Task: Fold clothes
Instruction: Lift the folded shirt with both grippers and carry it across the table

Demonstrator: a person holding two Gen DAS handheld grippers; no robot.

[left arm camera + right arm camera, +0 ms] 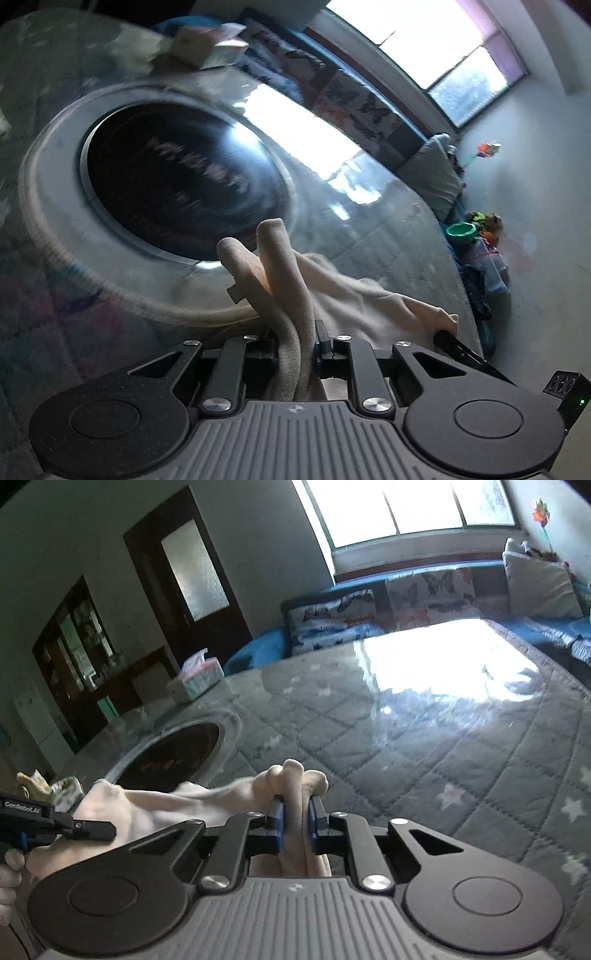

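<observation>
I hold the cream garment up over the quilted table cover, strung between my two grippers. My left gripper is clamped on a bunched edge; my right gripper is clamped on another bunch. The cloth's long axis runs side to side between them, sagging near me. Neither hand is nearer; any fold turns on that span.

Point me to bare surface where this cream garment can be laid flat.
Free: the quilted grey cover between the round dark inset and the butterfly cushions, ahead of the right gripper. Crowded: far-left edge, with the tissue box. Both the right gripper and the left gripper hold the cream garment.
</observation>
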